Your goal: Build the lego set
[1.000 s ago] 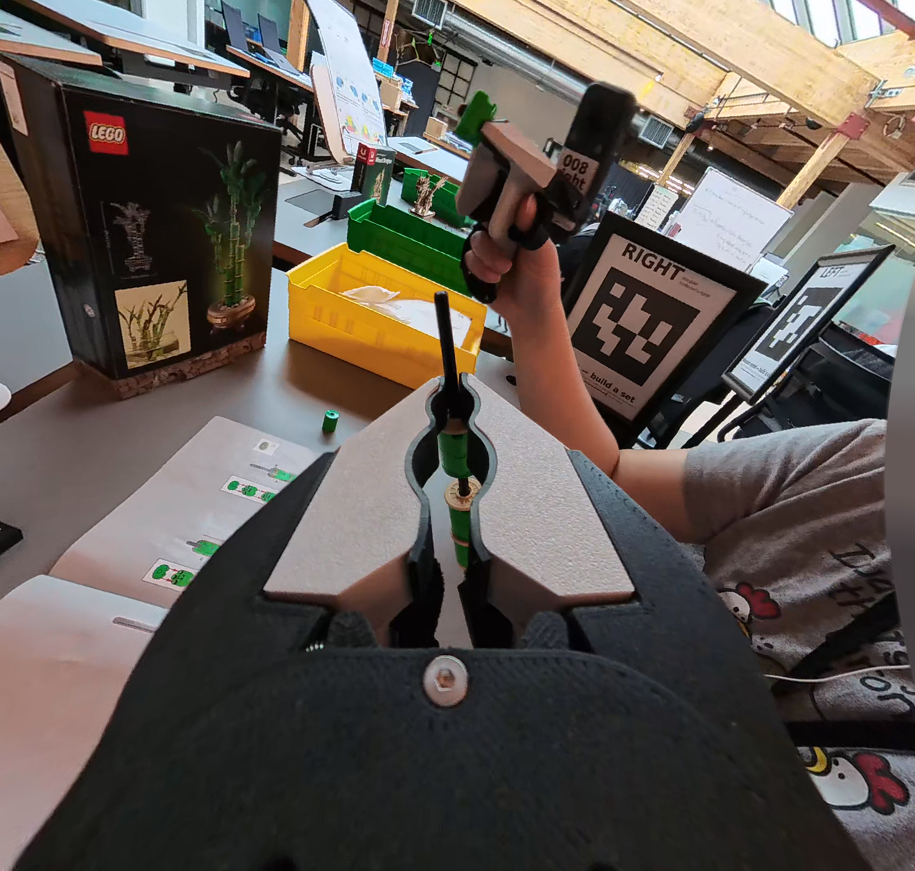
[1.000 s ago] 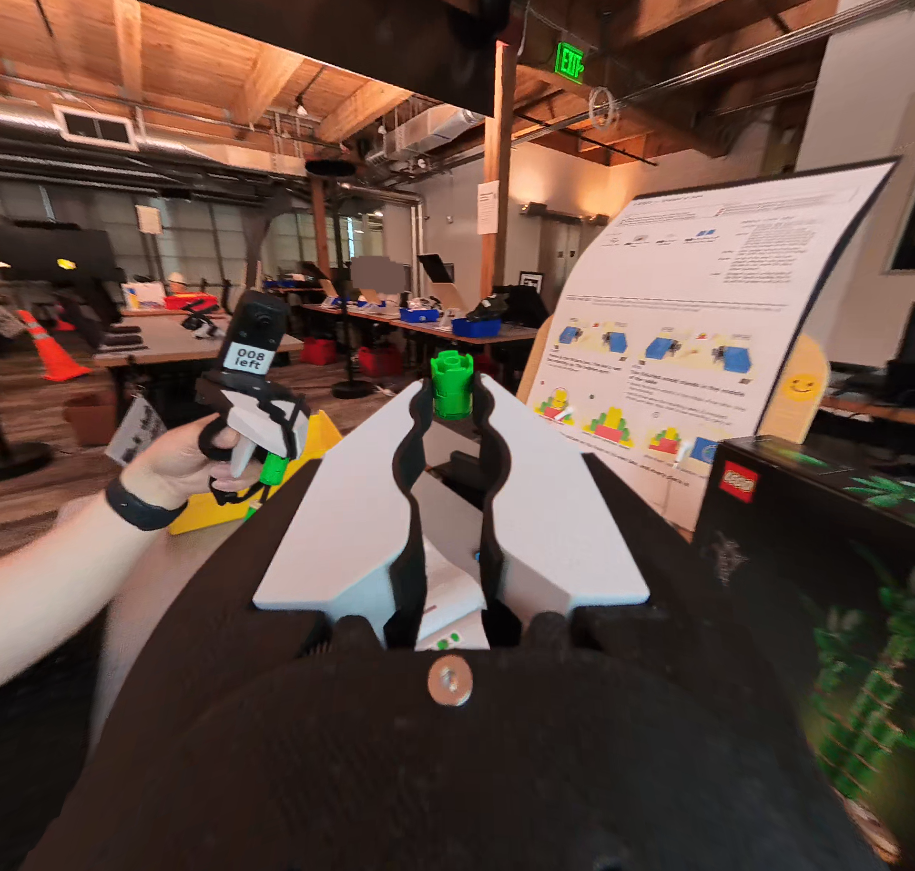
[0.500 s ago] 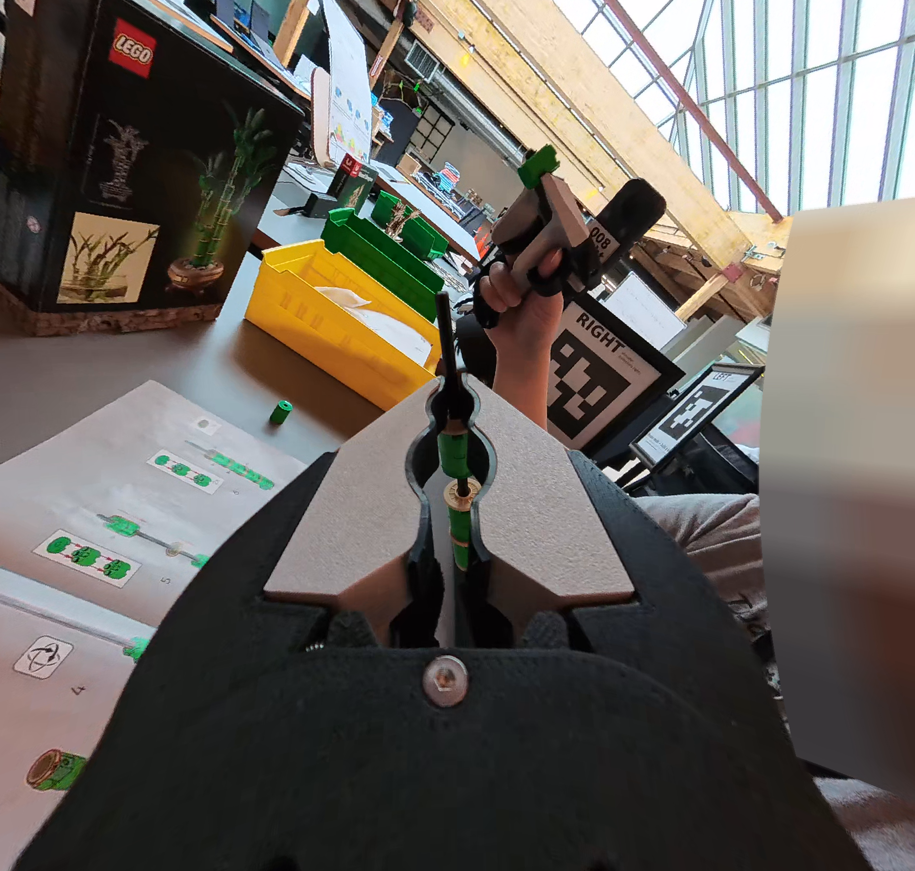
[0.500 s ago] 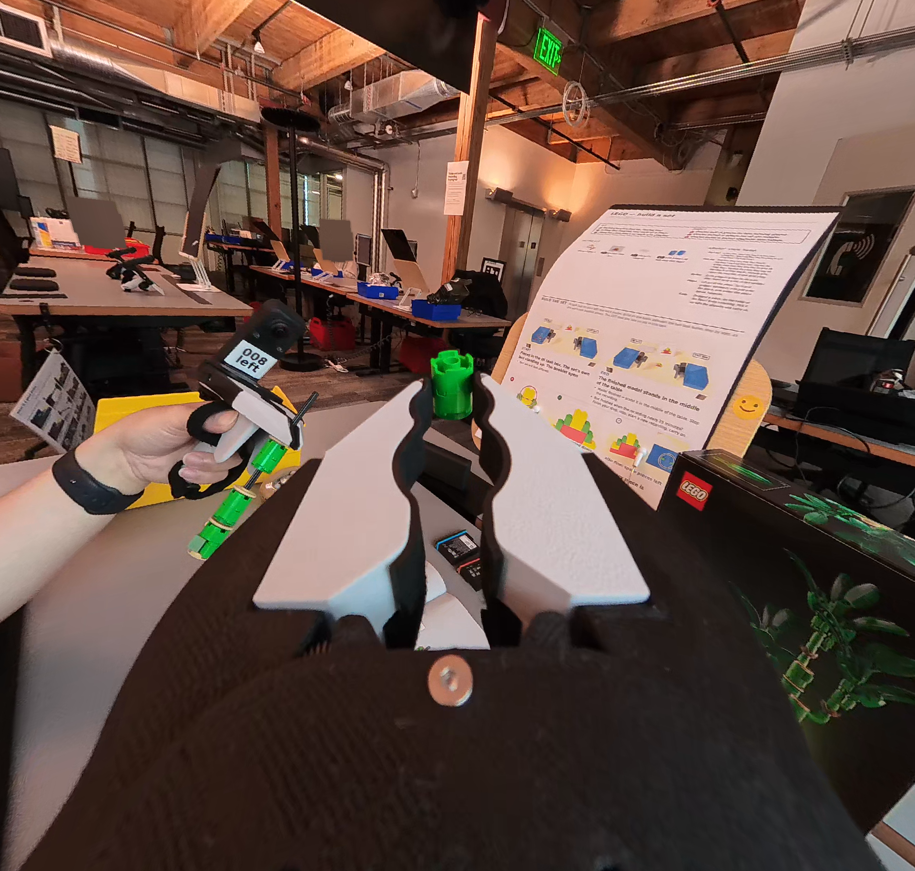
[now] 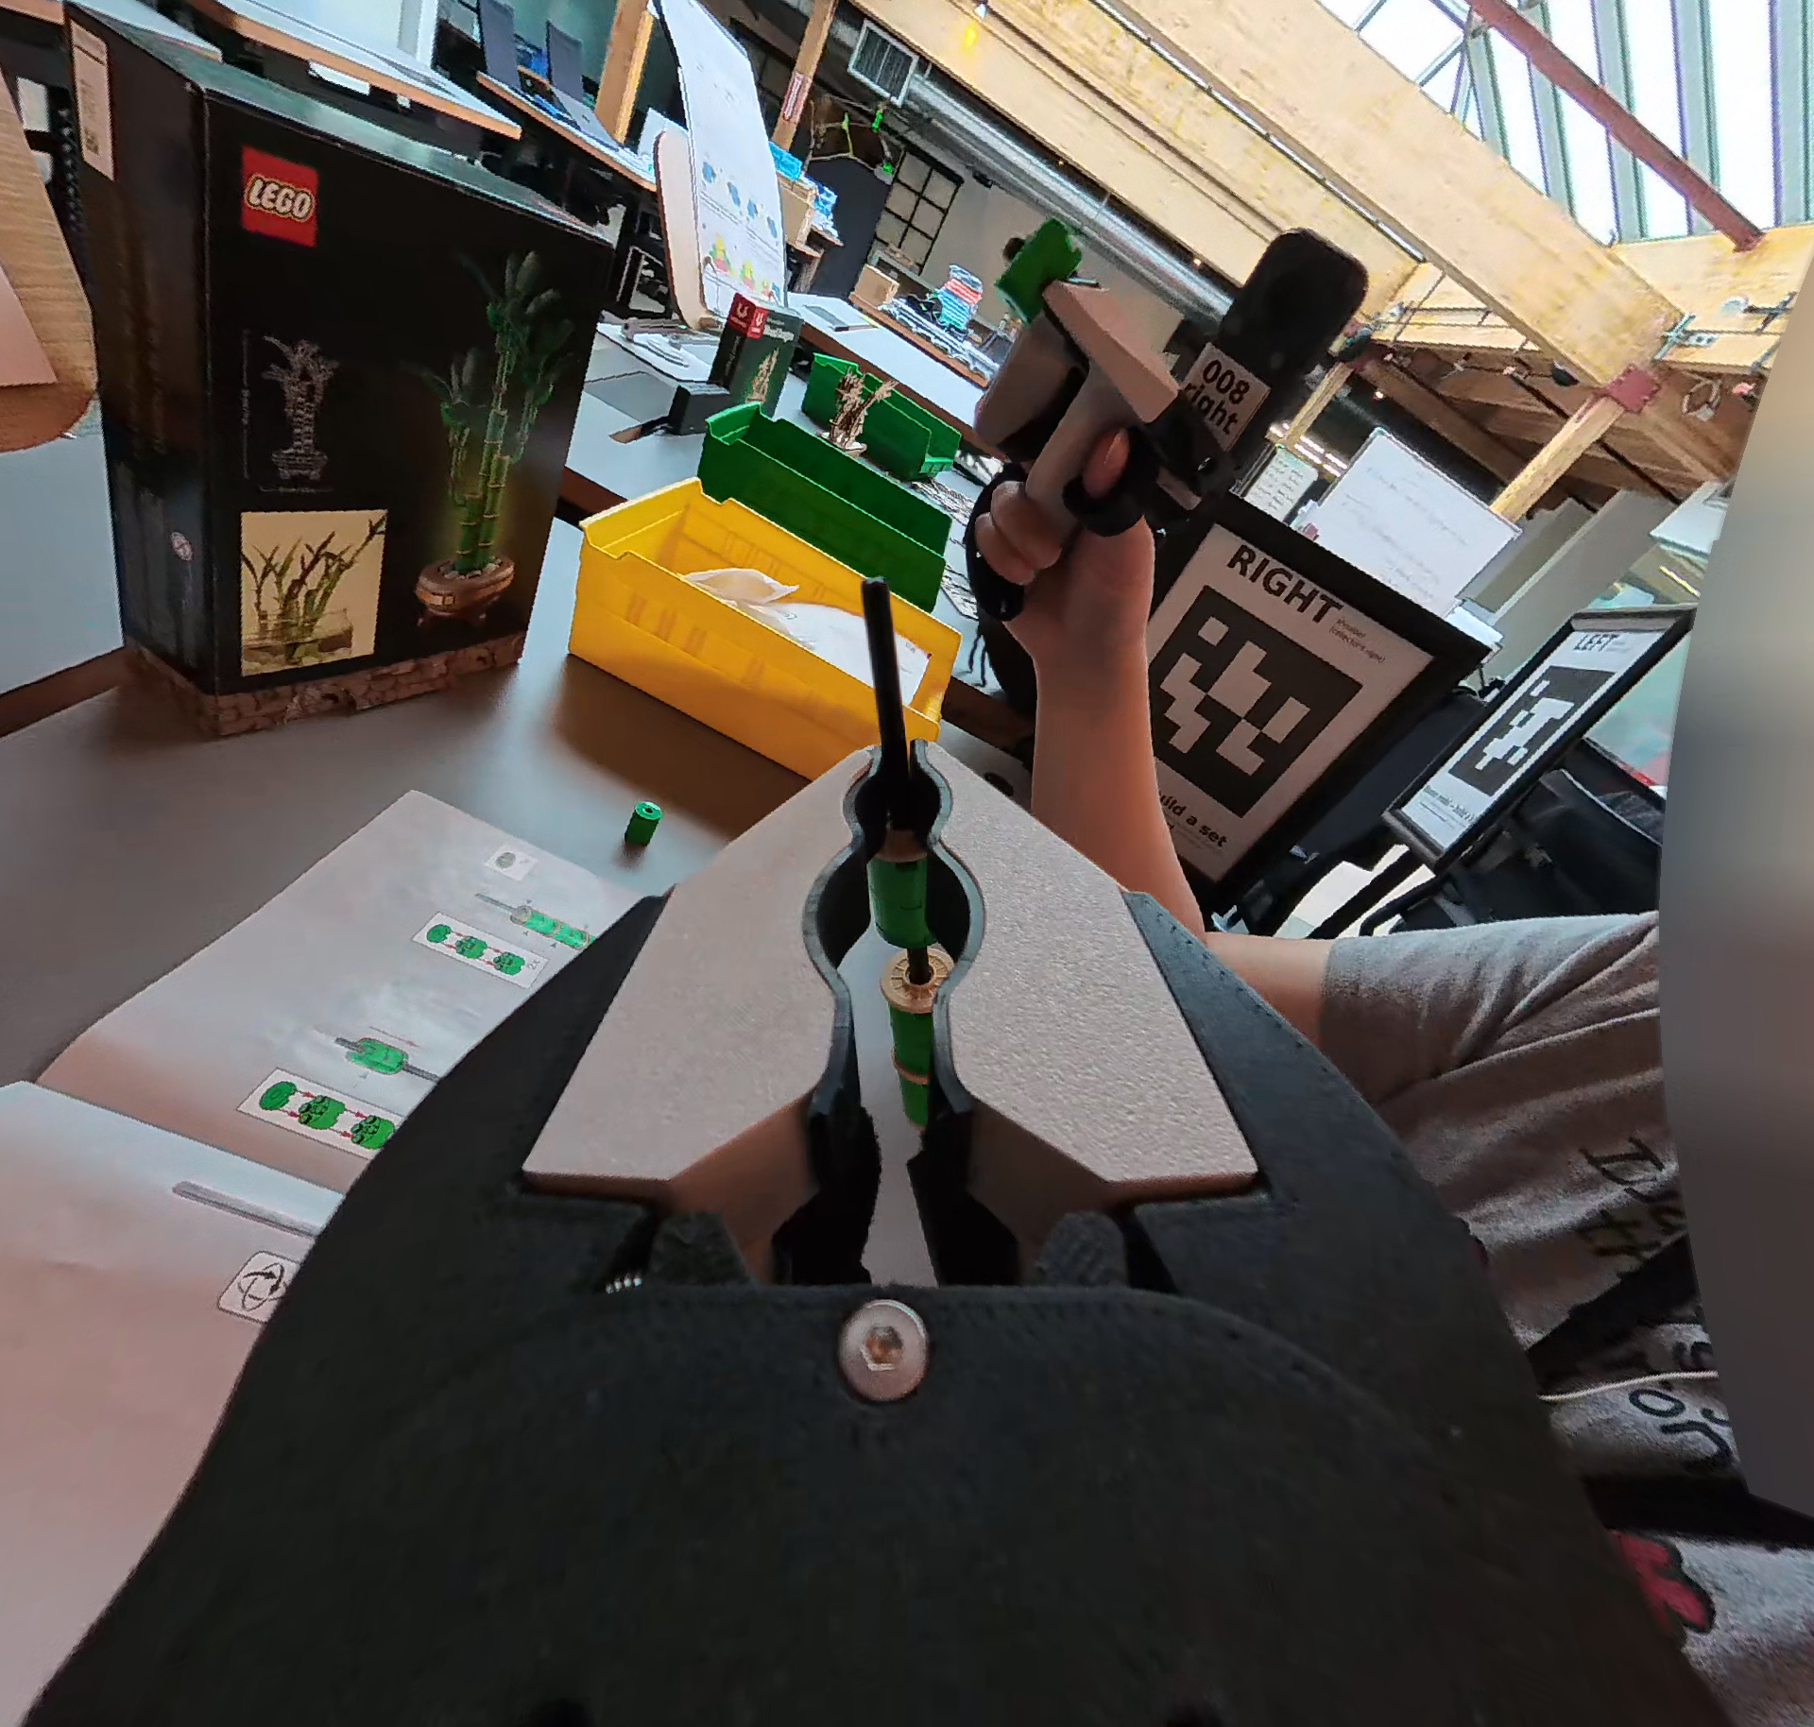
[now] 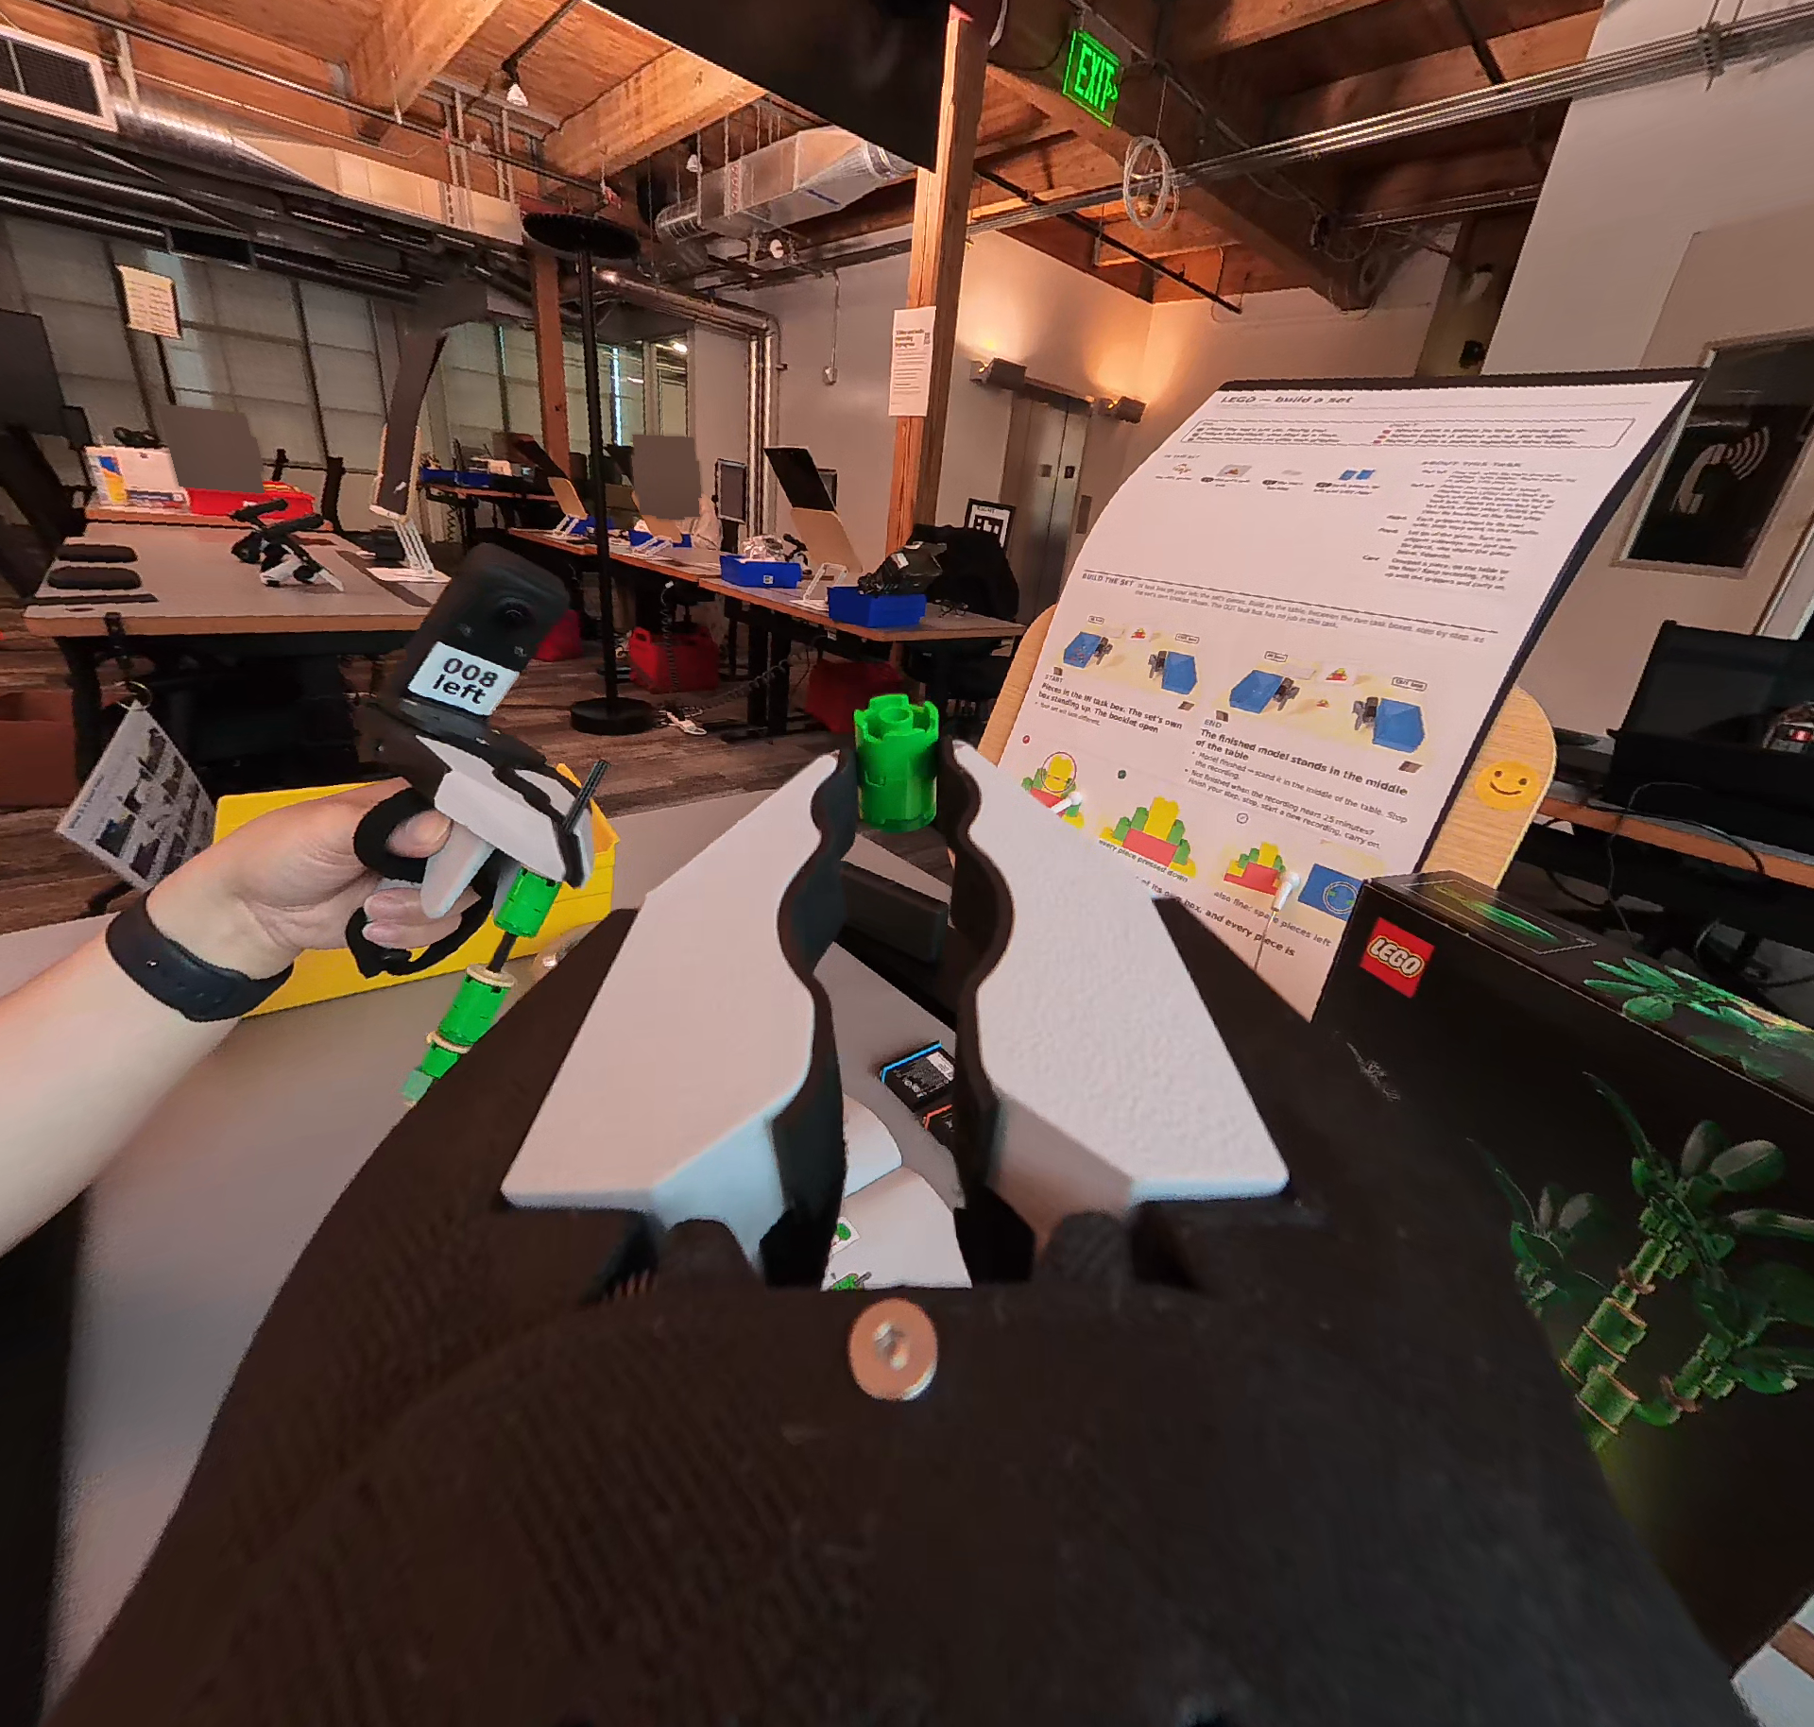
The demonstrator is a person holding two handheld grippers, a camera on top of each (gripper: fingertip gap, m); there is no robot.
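Left wrist view: left gripper (image 5: 898, 796) raised over the table (image 5: 294, 796), jaws closed on a black axle (image 5: 886, 674) threaded with green cylinder pieces (image 5: 895, 895) and a tan disc (image 5: 918, 978). Axle tip sticks out past the fingertips; the threaded pieces sit back between the fingers. Below, an open instruction booklet (image 5: 324, 993) lies flat on the table. One loose green cylinder (image 5: 642, 822) stands on the table just beyond the booklet's far edge. Yellow bin (image 5: 746, 639) behind it, green bin (image 5: 815, 492) behind that. Dark set box (image 5: 324, 404) upright at left. Right gripper (image 5: 1040, 276) held high in a hand (image 5: 1060, 581), a green piece at its tip.

Right wrist view: right gripper (image 6: 895, 782), jaws pinched on a green round brick (image 6: 895, 762), stud end up, held at the very tips. Left gripper (image 6: 574, 836) off to the left in a hand (image 6: 294, 885) with a dark wristband, the axle assembly (image 6: 481, 983) hanging down and left out of its closed jaws. Printed poster (image 6: 1325, 698) stands at right, the set box (image 6: 1620, 1140) below it.
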